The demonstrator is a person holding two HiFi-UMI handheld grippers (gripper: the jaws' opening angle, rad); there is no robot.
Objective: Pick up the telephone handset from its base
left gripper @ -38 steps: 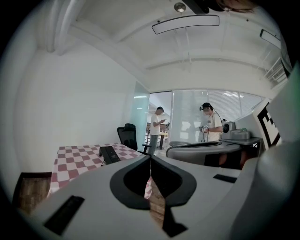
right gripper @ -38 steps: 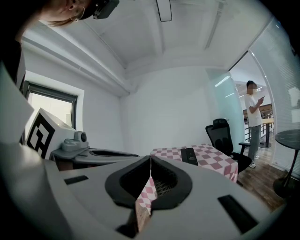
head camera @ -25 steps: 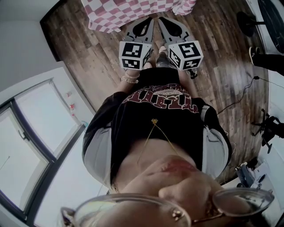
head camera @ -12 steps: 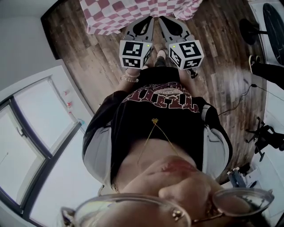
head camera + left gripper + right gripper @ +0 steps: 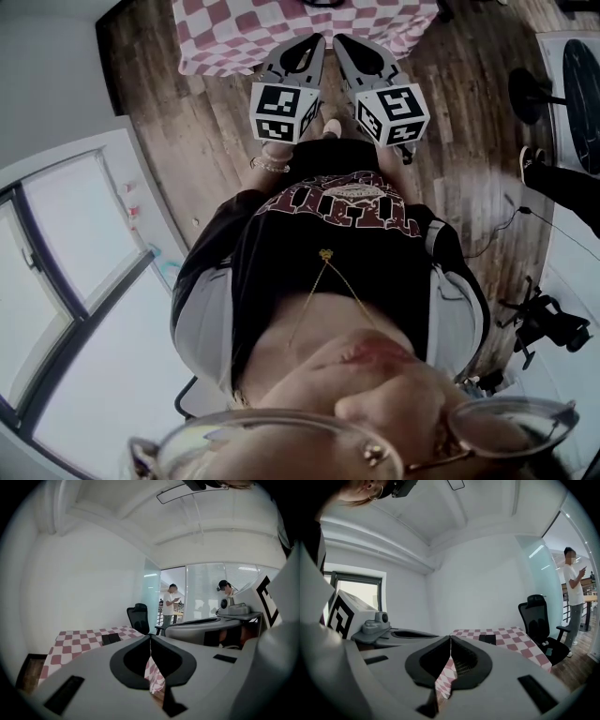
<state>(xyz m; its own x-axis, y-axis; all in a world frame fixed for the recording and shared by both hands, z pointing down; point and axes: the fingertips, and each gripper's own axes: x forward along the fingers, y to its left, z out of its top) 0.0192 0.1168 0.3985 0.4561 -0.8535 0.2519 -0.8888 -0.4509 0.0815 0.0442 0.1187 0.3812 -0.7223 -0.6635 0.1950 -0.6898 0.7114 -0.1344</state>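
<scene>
Head view: left gripper (image 5: 312, 45) and right gripper (image 5: 343, 44) were held side by side, close together, out in front of the person's torso. Both pointed at the checked-cloth table (image 5: 234, 33), tips over its near edge, wood floor (image 5: 206, 122) beneath them. Couldn't make out a phone here.

Left gripper view: jaws fully closed, pads touching, nothing between them. Table (image 5: 79, 641) was ahead and to the left of the tips. A dark flat object (image 5: 111, 638) lay on the cloth, well clear of the jaws and left of their line. It was too small to tell handset from base. Office chair (image 5: 138, 618) stood beyond the table.

Right gripper view: jaws (image 5: 450, 640) closed too, empty. Table (image 5: 511, 637) was ahead, slightly right. Same dark object (image 5: 487, 639) was on the cloth, right of the tips, not touched. Chair (image 5: 540, 620) was further right.
</scene>
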